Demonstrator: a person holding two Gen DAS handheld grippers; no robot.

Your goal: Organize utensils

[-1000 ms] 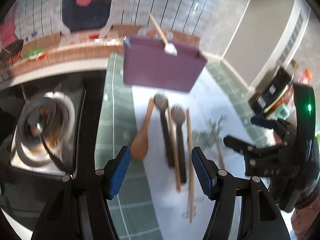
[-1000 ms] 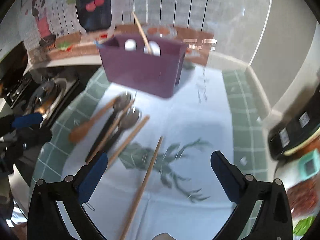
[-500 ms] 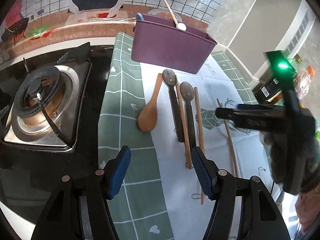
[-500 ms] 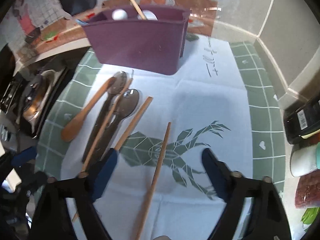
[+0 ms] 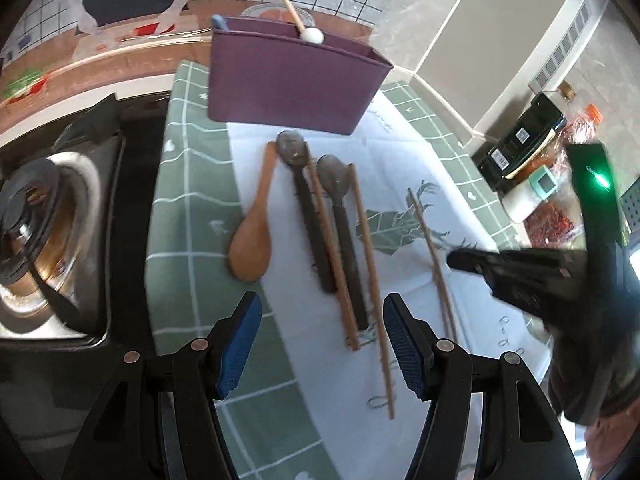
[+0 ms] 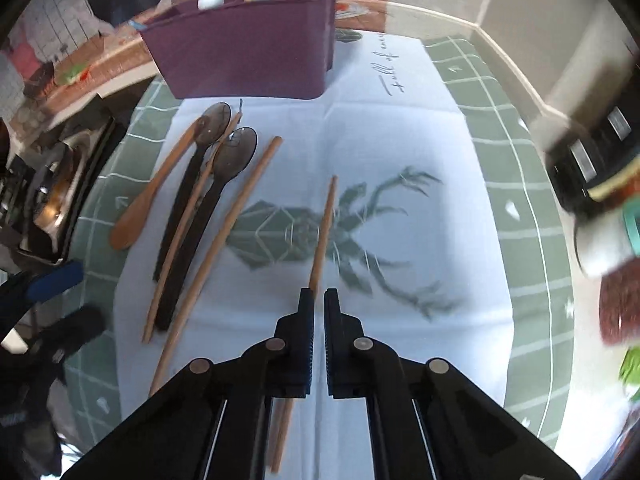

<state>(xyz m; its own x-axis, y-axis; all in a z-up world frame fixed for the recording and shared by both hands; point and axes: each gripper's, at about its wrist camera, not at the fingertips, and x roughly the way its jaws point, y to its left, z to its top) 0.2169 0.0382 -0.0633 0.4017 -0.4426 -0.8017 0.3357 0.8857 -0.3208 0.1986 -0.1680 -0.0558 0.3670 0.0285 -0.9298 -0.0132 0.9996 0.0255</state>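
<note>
One loose wooden chopstick (image 6: 324,228), lying mid-cloth on the white deer-print cloth (image 6: 400,140), is apparently pinched between the right gripper (image 6: 319,300)'s just-closed fingers. Next: lift it into the purple plastic holder (image 6: 248,56) at the cloth's far edge. The left gripper (image 5: 322,340) hangs spread, holding nothing.

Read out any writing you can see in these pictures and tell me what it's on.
"Full of" then blurred script: on the white cloth.
White labels on the black box: too small to read.
Script at the cloth's near edge, left wrist view: illegible.
</note>
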